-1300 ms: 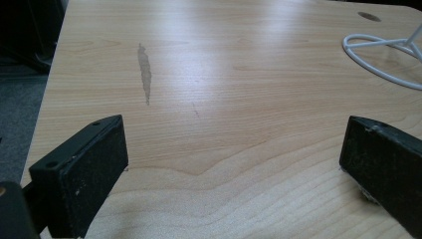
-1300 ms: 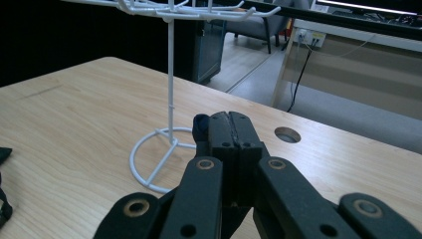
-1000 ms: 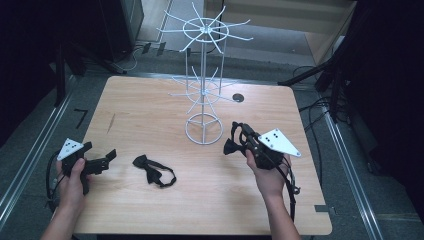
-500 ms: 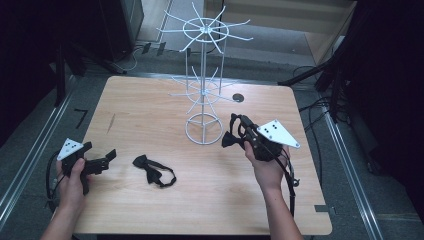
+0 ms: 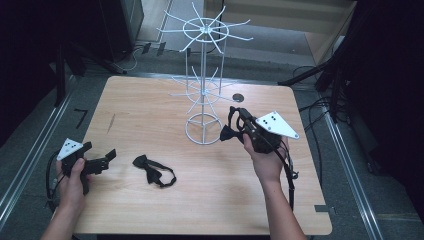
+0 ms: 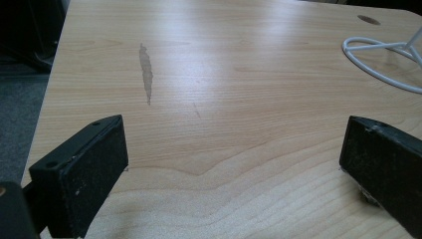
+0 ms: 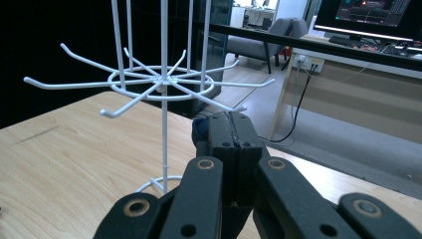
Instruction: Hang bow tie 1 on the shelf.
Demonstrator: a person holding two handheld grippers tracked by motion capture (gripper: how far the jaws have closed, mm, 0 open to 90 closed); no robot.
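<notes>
A white wire display rack (image 5: 203,75) with hooked arms stands at the table's back middle. My right gripper (image 5: 238,121) is raised just right of the rack's base, shut on a black bow tie (image 5: 228,133) whose strap loops above the jaws. In the right gripper view the shut jaws (image 7: 231,123) pinch dark fabric (image 7: 200,130) just below the lower ring of rack arms (image 7: 161,82). A second black bow tie (image 5: 152,171) with its strap lies flat at the front left of the table. My left gripper (image 5: 100,151) rests low at the table's left edge, open (image 6: 233,130) with bare wood between its jaws.
The wooden table (image 5: 150,115) has a pale scuff mark (image 6: 146,72) at the left and a round cable hole (image 5: 238,97) behind the rack. The rack's base ring (image 6: 378,47) sits on the wood. Cables and dark equipment surround the table on the floor.
My right gripper has lifted and moved a little forward-left toward the rack, carrying the bow tie. The left gripper and the bow tie on the table have stayed put.
</notes>
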